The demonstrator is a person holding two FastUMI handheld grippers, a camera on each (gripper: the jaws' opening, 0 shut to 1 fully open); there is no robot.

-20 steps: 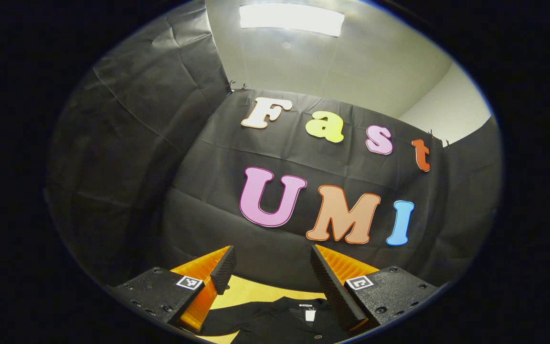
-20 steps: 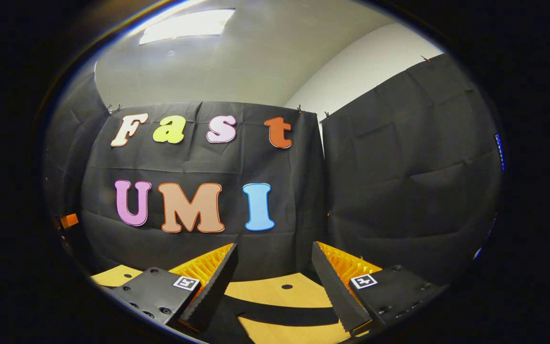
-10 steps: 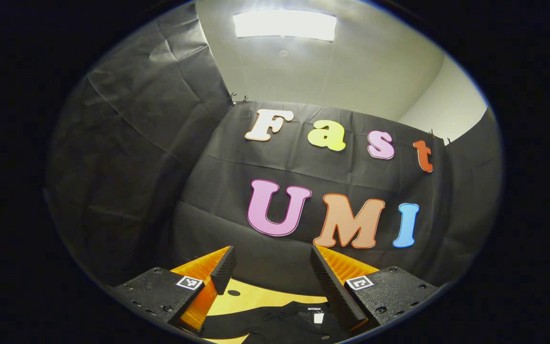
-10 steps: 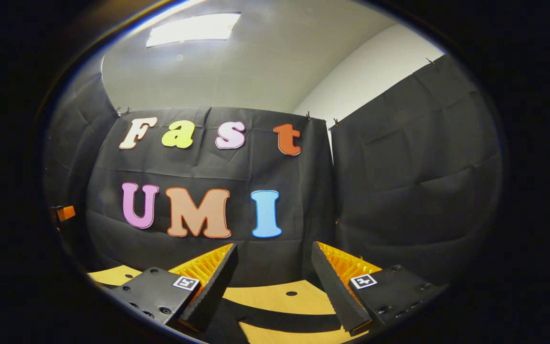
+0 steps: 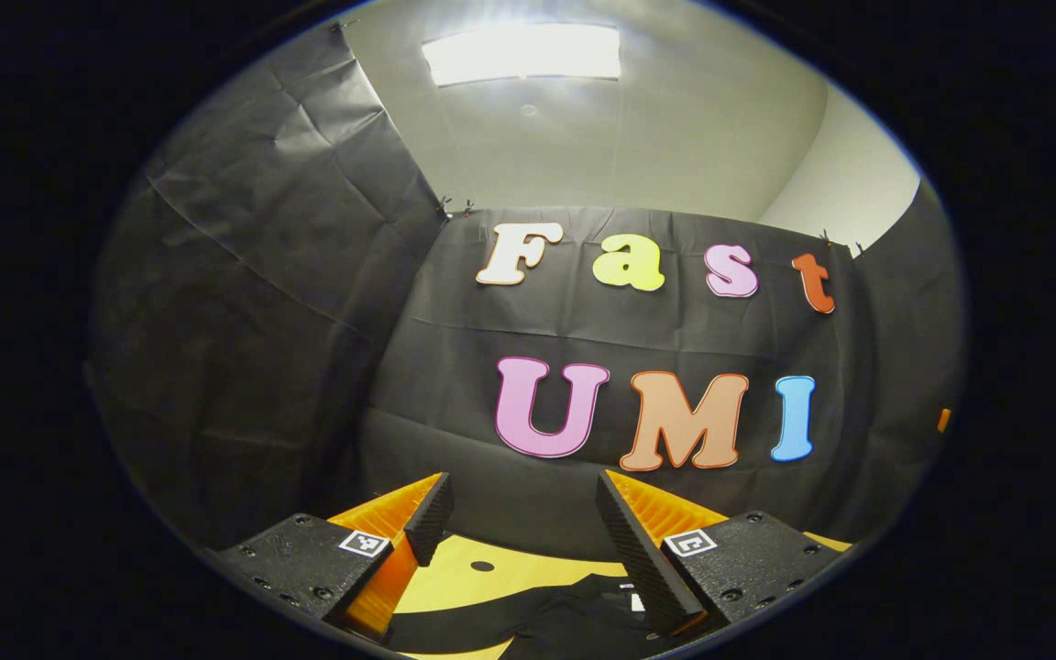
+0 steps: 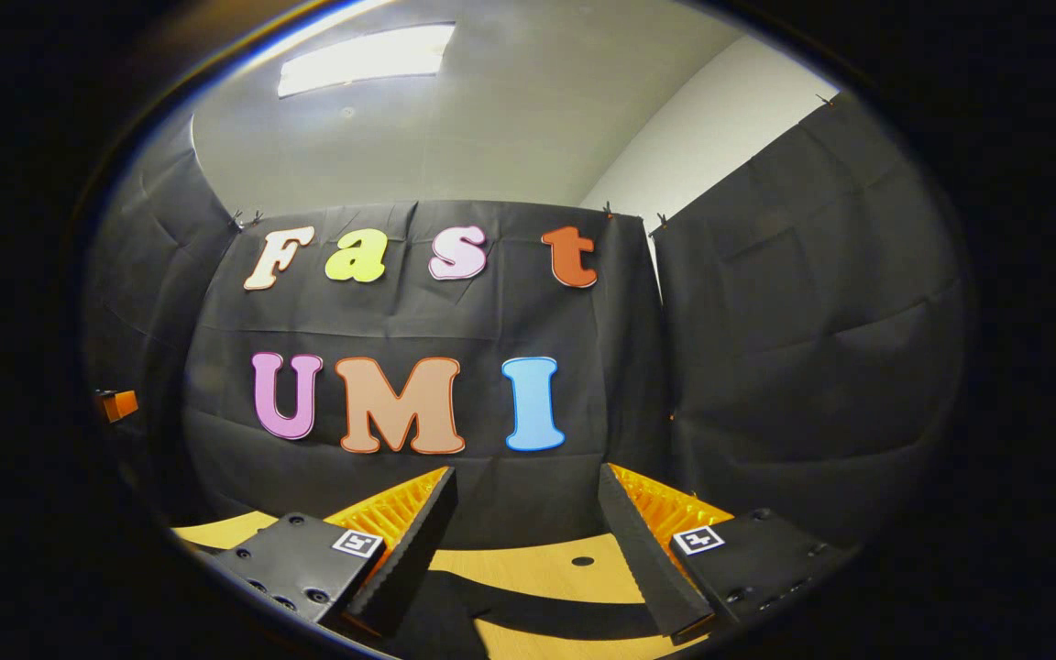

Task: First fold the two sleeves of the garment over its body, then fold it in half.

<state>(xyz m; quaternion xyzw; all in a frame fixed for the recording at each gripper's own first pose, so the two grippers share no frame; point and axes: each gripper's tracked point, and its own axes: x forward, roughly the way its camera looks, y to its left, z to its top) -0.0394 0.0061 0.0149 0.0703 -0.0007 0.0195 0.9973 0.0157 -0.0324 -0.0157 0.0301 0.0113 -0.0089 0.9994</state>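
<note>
A black garment [image 5: 537,619] lies on the wooden table [image 5: 455,577], low in the left gripper view, with a small white tag [image 5: 636,601] at its collar. My left gripper [image 5: 522,500] hovers above it, open, nothing between its fingers, aimed at the booth's back wall. In the right gripper view my right gripper [image 6: 526,490] is also open and holds nothing, pointing at the same wall above the table [image 6: 546,573]. A dark strip [image 6: 510,612] crosses the table under its fingers; I cannot tell whether it is cloth or shadow.
Black cloth walls close the booth at the back and both sides. The tabletop has a small round hole [image 5: 482,566], also seen as a hole [image 6: 582,560]. A small orange piece [image 6: 115,403] sticks out at the left edge.
Both views have swung a little to the left, so the back wall has shifted right. In the left gripper view, less of the garment and more bare table show. Both grippers stayed open.
</note>
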